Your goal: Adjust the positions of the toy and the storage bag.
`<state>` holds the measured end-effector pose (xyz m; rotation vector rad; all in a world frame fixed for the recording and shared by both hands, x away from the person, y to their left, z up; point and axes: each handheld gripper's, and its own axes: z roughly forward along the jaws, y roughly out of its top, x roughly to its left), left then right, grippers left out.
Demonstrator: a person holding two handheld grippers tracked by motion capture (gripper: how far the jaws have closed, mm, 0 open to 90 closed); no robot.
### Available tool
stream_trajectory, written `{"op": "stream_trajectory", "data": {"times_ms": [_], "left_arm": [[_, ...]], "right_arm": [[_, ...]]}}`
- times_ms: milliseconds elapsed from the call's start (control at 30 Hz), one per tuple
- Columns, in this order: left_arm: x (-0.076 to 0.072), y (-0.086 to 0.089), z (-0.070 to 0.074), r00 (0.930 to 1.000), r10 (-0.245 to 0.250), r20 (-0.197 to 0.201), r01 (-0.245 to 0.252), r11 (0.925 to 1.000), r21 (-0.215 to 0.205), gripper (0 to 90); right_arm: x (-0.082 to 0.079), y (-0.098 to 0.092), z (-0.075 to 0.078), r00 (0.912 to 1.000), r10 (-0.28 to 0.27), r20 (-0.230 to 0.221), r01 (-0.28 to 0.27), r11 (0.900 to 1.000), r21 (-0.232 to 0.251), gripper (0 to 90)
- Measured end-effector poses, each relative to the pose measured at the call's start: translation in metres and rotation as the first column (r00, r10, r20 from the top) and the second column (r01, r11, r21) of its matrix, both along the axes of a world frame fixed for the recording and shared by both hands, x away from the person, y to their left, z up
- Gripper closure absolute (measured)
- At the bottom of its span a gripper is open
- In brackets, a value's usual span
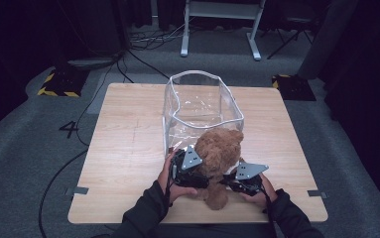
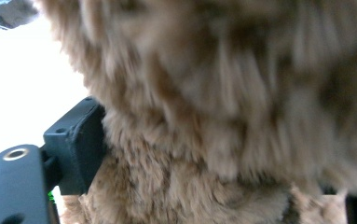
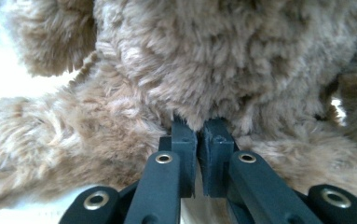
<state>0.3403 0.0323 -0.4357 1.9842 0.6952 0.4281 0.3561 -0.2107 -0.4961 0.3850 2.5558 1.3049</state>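
- Fur of the teddy bear (image 3: pixel 204 60) is pinched by the nearly closed right gripper (image 3: pixel 198 128).
- The bear, on the counter (image 1: pixel 128 148) before the clear bag (image 1: pixel 202 106), is straddled by the wide-set left gripper (image 1: pixel 190 168); contact by both pads cannot be told.

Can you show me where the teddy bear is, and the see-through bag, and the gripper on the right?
teddy bear (image 1: pixel 221 151): high view, on its furry head.
see-through bag (image 1: pixel 177 106): high view, on its left wall.
right gripper (image 3: pixel 198 135): right gripper view, between its two black fingertips, shut on the fur.
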Motion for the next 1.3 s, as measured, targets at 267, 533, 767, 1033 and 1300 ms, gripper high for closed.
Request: {"op": "stream_trajectory", "data": {"times_ms": [267,533,767,1033,1300], "left_arm": [[-0.001,-0.003,-0.003,0.9993,-0.003,0.037,0.002,0.9988,0.049,45.8],[-0.002,0.010,-0.002,0.9988,-0.009,0.049,0.007,0.9989,0.047,55.5],[-0.007,0.024,0.000,0.9987,0.000,0.052,-0.002,0.9993,0.037,57.9],[-0.017,0.051,0.001,0.9977,0.023,0.065,-0.027,0.9977,0.062,58.2],[-0.033,0.091,0.000,0.9931,0.088,0.078,-0.094,0.9924,0.079,58.3]], "right_arm": [[0.000,-0.003,-0.002,0.9999,-0.006,-0.010,0.006,1.000,-0.009,85.4],[-0.006,-0.014,-0.006,0.9991,0.018,-0.039,-0.021,0.997,-0.070,67.1],[-0.004,-0.047,0.005,0.9977,-0.011,-0.067,0.010,1.000,-0.024,48.7],[0.008,-0.086,0.038,0.9743,-0.225,-0.011,0.225,0.971,0.084,31.4],[0.029,-0.098,0.074,0.9279,-0.368,0.058,0.355,0.920,0.165,28.0]]}}
